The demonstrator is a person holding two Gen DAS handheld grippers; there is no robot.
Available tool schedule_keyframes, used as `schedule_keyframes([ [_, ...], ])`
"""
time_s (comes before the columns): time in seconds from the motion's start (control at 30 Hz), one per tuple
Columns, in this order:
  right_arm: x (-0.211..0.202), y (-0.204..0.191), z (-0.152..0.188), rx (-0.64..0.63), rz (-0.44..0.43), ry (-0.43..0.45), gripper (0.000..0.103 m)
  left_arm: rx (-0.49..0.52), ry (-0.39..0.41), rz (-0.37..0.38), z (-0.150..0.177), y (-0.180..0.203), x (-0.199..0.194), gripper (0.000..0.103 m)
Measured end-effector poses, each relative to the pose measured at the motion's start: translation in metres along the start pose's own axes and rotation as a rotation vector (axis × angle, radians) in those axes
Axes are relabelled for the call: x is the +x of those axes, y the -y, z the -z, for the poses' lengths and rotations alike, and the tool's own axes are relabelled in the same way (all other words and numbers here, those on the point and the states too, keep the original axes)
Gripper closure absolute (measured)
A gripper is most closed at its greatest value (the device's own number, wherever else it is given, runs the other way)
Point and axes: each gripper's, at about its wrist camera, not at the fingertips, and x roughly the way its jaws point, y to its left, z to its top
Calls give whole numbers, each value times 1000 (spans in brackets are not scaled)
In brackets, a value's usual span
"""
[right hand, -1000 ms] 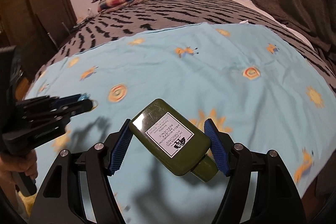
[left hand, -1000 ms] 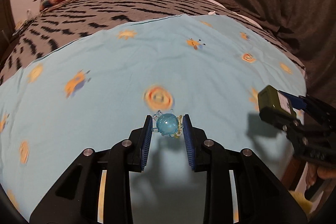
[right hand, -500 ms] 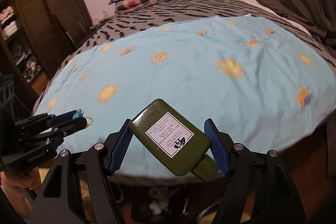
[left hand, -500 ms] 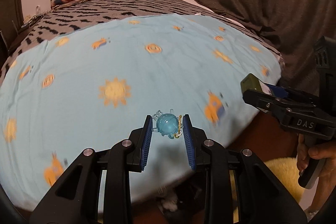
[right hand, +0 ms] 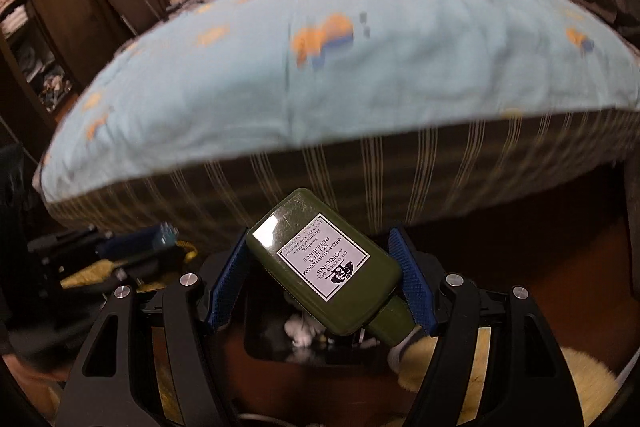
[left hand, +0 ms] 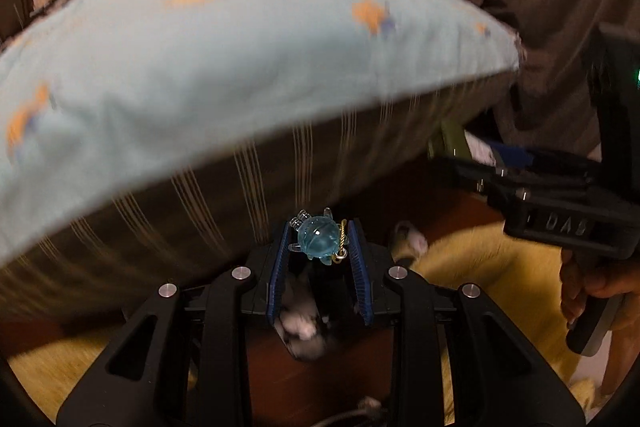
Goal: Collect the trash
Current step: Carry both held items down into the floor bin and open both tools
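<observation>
Two grippers grip a blue charm [left hand: 320, 238] and green bottle [right hand: 322, 259].

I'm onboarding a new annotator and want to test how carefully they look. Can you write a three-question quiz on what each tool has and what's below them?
1. True or false: the left tool is shut on a small blue translucent charm.
2. What does the right tool hold?
A. a white cup
B. a dark green bottle with a white label
C. a folded cloth
3. Fill in: below both tools, at the foot of the bed with the light blue sheet, sits a dark ___ with crumpled white scraps inside.

Key: 1 true; 2 B; 3 bin
</observation>
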Motion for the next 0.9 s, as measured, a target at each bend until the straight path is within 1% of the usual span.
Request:
schedule_keyframes([
  [0.13,23,1,19,16,9,-47,33,-16,-59,-1,28,-4,30,75],
  [0.23,43,2,34,11,31,-83,33,-35,-85,3,41,-8,50,75],
  [0.3,60,4,43,28,31,-118,33,-36,-99,-2,46,-10,63,75],
  [0.43,87,7,55,39,27,-152,33,-45,-147,-4,54,-15,91,75],
  [0.57,110,10,61,57,19,-198,33,-65,-199,2,63,-24,117,75],
  [0.63,120,11,62,62,22,-216,33,-81,-228,11,62,-25,133,75],
  [0.67,126,12,63,65,23,-227,33,-83,-236,13,68,-30,135,75],
  [0.73,137,14,65,77,21,-249,33,-87,-254,17,69,-31,145,75],
  [0.9,146,16,67,97,15,-271,32,-110,-298,35,71,-35,162,75],
])
